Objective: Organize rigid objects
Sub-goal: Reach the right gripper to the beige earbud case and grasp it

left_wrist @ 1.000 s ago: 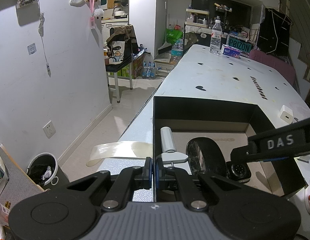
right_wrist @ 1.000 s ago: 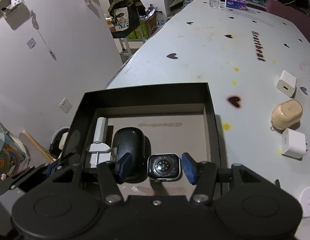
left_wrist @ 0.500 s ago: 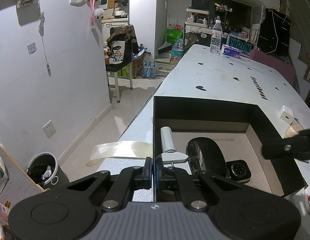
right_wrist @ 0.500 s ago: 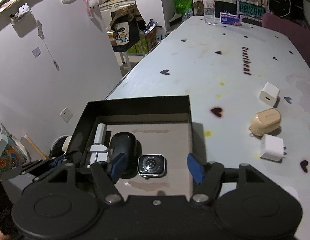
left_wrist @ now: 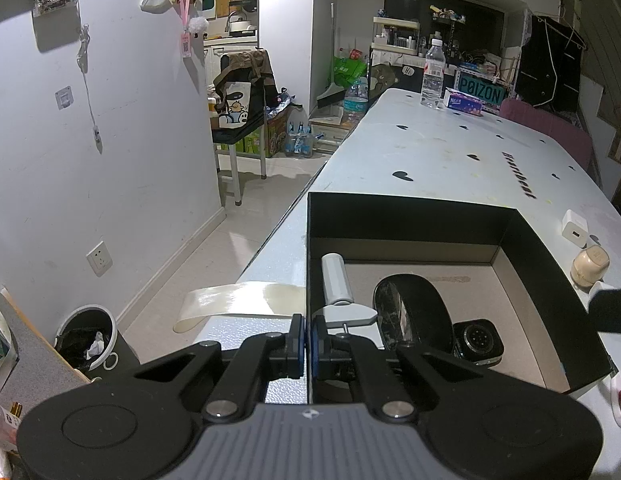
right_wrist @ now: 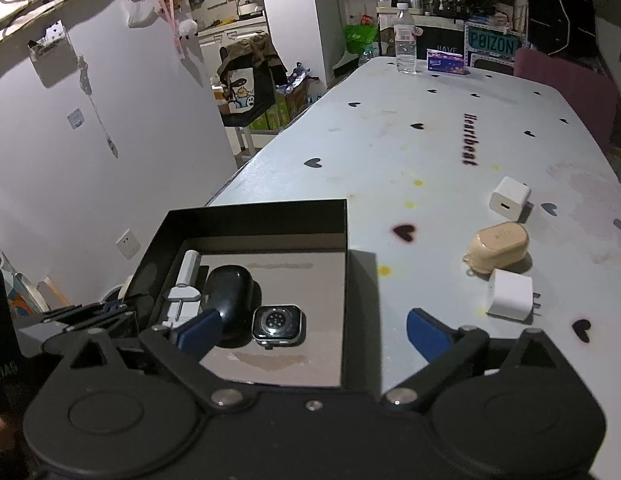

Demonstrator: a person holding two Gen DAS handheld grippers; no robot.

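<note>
At lower left of the right wrist view, the left gripper [left_wrist: 308, 340] has its jaws pinched on the near-left wall of the black box [right_wrist: 254, 216]. The box sits at the tabletop [right_wrist: 422, 152] left edge. Inside it, from left: a white clamp-like tool [right_wrist: 185, 280] with its long axis running toward the frame's top, a black mouse [right_wrist: 229, 296] lengthwise the same way, then a watch body [right_wrist: 277, 325] lying sensor-side up; the box floor right of them is bare. The right gripper [right_wrist: 310, 330] hovers over the box's right wall, jaws spread wide and holding nothing. Right of the box lie a beige earbud case [right_wrist: 500, 246] between two white chargers [right_wrist: 509, 202], with open tabletop beyond. Only the left wrist view shows a tape strip [left_wrist: 238, 304] hanging off the table edge.
</note>
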